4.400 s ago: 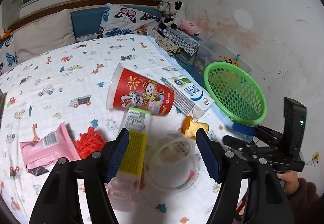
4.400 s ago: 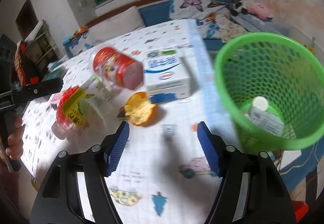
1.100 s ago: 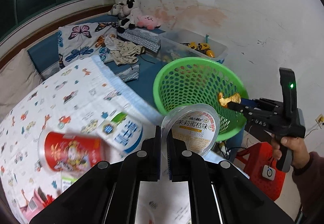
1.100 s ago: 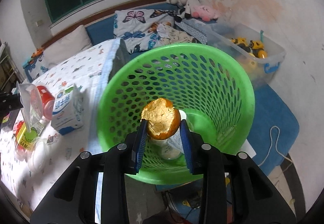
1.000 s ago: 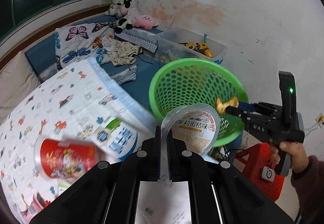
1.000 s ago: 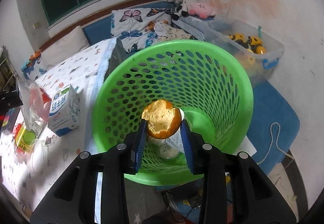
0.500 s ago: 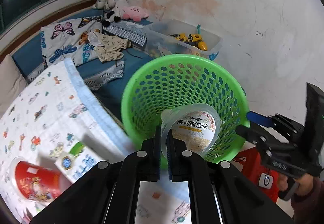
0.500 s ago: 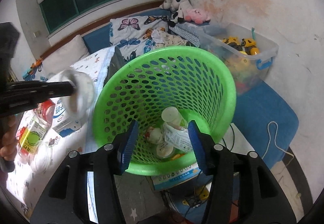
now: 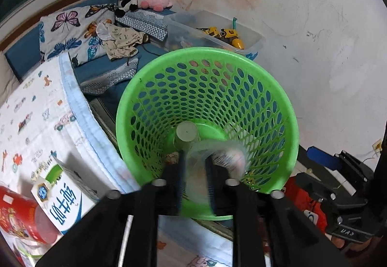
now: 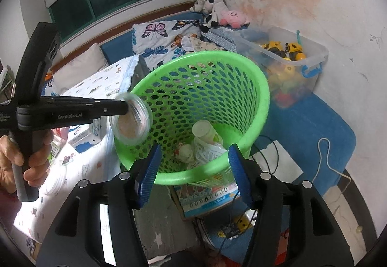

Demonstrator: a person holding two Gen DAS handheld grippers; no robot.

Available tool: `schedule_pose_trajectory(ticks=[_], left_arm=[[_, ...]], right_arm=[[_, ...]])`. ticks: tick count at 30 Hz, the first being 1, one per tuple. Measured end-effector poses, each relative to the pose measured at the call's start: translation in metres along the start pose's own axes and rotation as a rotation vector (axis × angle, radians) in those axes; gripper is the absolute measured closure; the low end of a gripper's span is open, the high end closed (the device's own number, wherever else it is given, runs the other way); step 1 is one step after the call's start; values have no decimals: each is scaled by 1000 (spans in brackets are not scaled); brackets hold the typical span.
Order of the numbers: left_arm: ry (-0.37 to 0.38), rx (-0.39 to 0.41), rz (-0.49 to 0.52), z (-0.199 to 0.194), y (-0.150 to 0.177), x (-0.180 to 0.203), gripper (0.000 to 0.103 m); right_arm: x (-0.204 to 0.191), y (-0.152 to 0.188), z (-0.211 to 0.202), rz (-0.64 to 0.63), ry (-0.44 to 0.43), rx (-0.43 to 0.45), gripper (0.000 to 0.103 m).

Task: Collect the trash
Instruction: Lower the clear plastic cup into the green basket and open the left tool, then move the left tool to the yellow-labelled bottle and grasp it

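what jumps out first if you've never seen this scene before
The bright green basket fills the middle of both views, with cups and wrappers lying at its bottom. A blurred clear plastic cup sits at its near rim, between the fingers of the left claw, whose jaws have just been opening. The right claw hangs open and empty above the basket's near edge.

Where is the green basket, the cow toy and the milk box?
green basket (image 10: 262, 88), right wrist view, on its far rim
cow toy (image 10: 214, 9), right wrist view, on its body
milk box (image 9: 64, 197), left wrist view, on its printed side
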State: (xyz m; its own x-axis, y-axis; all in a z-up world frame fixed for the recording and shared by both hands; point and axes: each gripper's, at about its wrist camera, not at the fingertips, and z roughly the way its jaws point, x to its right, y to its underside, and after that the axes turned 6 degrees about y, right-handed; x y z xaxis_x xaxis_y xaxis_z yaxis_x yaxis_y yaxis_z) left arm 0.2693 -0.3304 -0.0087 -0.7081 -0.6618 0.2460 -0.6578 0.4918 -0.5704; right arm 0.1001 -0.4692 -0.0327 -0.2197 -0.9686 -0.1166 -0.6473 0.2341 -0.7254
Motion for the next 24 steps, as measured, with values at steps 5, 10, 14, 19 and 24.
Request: schedule_pose_trajectory(ticks=[5, 10, 14, 19, 24], left_arm=[[5, 8, -11, -9, 11, 0, 80], [-21, 53, -28, -30, 24, -8, 64], [-62, 73, -42, -49, 40, -19, 64], [-128, 98, -73, -78, 65, -41, 64], [-194, 114, -117, -105, 91, -69, 64]], right_arm=[[-6, 5, -3, -10, -6, -1, 44], [-17, 10, -3, -26, -20, -8, 42], [-27, 11, -3, -38, -35, -10, 41], [-41, 13, -5, -48, -62, -10, 40], [-59, 13, -9, -73, -87, -5, 36]])
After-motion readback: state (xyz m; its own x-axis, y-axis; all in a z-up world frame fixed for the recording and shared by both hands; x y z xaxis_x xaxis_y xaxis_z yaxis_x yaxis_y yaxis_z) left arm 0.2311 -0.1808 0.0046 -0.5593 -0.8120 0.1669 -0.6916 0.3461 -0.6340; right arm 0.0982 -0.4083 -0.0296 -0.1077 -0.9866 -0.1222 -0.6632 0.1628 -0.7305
